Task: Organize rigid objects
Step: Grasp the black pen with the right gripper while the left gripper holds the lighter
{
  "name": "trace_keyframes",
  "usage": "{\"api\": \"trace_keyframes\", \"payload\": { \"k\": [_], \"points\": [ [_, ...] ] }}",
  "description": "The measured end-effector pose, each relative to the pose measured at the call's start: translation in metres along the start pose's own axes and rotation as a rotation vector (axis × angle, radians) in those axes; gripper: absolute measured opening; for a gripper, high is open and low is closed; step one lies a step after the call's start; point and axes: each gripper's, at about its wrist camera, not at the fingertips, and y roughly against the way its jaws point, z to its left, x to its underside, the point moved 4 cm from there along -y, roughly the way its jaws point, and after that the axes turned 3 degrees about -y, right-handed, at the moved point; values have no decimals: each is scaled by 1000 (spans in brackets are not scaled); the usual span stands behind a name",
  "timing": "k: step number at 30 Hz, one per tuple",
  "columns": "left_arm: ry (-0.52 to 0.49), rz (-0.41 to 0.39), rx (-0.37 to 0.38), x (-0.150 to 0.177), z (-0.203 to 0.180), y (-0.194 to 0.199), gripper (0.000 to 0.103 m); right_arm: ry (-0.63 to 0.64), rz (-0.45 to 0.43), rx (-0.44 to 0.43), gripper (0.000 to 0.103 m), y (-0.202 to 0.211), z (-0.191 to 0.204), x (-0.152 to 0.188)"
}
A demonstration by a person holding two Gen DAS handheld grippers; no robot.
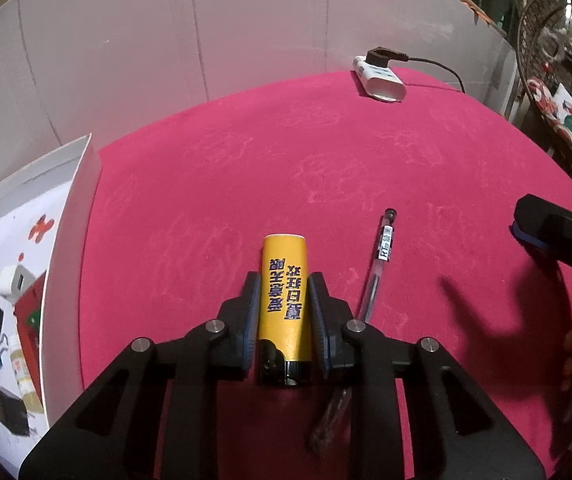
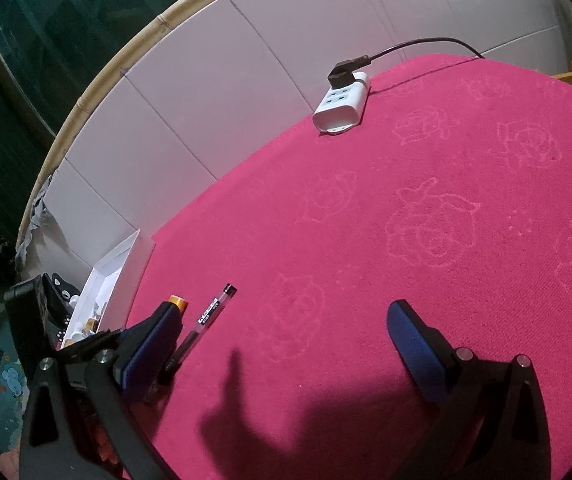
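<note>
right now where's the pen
In the left wrist view the pen lies flat on the pink tablecloth, just right of the yellow lighter clamped in the left gripper, its far end pointing toward the white power strip.

Table cloth (image 1: 246, 160): your matt pink fabric, napped.
Lighter (image 1: 284, 300): glossy yellow plastic.
Pen (image 1: 378, 268): clear plastic.
Box (image 1: 68, 240): white card.
</note>
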Motion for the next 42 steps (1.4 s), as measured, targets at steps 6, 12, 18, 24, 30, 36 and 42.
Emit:
{"api": "trace_keyframes", "payload": {
  "k": [6,12,18,24,30,36,42],
  "points": [
    [62,-73,46,9,7,47,23,20,7,27,103,-2,3,0],
    [85,-165,42,39,23,113,23,117,34,171,103,-12,21,7],
    [170,-156,34,83,43,134,23,215,100,191,103,-45,73,23],
    [219,-167,6,93,54,140,23,424,140,363,103,-85,118,44],
    [210,-187,9,95,56,145,23,513,227,366,103,-71,97,56],
    [216,-185,42,97,50,140,23,521,254,353,103,-27,42,47],
    [214,-183,61,97,45,139,23,533,237,224,91,-13,38,45]
  ]
}}
